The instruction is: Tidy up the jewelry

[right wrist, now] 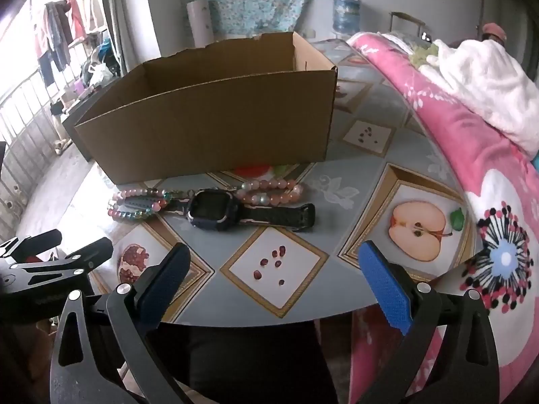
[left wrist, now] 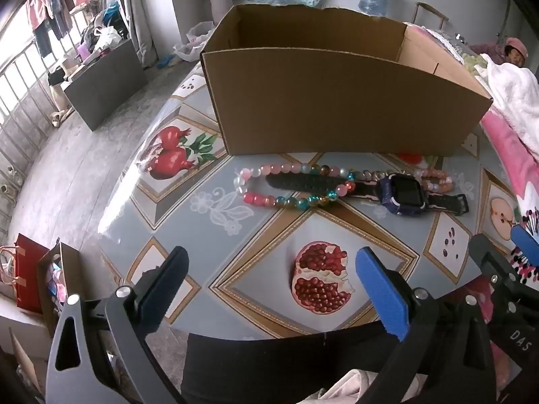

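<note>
A dark blue smartwatch (left wrist: 402, 193) with a black strap lies flat on the table, in front of an open cardboard box (left wrist: 337, 107). A pink and teal bead bracelet (left wrist: 289, 185) lies over its left strap end, and a peach bead bracelet (left wrist: 434, 178) lies behind its right side. In the right wrist view the watch (right wrist: 214, 208), the box (right wrist: 209, 128), the teal-pink bracelet (right wrist: 138, 203) and the peach bracelet (right wrist: 269, 190) all show. My left gripper (left wrist: 273, 269) is open and empty near the table's front edge. My right gripper (right wrist: 274, 266) is open and empty, to the right of the left one.
The round table (left wrist: 188, 208) has a glossy fruit-print cover. A pink flowered blanket (right wrist: 471, 175) and white cloth (right wrist: 488, 80) lie along its right side. A red bag (left wrist: 28, 272) and a floor box sit low left. The right gripper's finger (left wrist: 524, 244) shows at right.
</note>
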### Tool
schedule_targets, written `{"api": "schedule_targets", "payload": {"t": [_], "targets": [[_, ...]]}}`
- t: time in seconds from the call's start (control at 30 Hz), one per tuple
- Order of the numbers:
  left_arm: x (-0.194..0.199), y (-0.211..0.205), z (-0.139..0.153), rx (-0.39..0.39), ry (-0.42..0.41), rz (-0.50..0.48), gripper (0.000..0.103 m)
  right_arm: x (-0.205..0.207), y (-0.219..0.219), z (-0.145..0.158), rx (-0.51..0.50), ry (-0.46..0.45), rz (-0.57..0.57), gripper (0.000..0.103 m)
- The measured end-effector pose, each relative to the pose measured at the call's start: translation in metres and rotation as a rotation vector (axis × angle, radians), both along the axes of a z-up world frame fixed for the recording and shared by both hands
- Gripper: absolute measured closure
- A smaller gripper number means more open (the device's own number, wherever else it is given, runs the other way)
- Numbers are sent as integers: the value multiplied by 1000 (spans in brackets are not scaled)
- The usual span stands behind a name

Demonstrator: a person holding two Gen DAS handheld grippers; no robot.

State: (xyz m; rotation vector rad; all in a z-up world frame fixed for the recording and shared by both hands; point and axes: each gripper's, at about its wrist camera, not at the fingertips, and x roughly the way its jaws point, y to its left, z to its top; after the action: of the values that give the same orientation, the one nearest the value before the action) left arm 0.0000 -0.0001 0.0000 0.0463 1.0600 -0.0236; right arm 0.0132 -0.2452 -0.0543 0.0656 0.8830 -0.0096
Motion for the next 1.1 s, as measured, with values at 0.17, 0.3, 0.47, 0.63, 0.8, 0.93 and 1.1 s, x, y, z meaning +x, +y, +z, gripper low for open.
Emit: {"api": "schedule_targets", "payload": {"t": [0.17,0.3,0.47,0.63,0.8,0.93,1.1], "targets": [[-1,-2,0,2,-3,-3,6,0,0,0,1,-2,-1,7],[0,0,0,-2,0,-1,6,1,0,0,-2,-2,0,7],[0,0,0,-1,2,0,6,2,0,0,1,0,2,7],[0,0,0,0,3,0,6,1,0,2,2,0,2,7],[0,0,0,0,2,0,6,1,-1,2,3,0,2,7],[0,1,0,0,1,1,6,1,0,2,1,-1,2,7],[0,1,0,2,0,0,6,1,0,2,2,-1,2,7]]}}
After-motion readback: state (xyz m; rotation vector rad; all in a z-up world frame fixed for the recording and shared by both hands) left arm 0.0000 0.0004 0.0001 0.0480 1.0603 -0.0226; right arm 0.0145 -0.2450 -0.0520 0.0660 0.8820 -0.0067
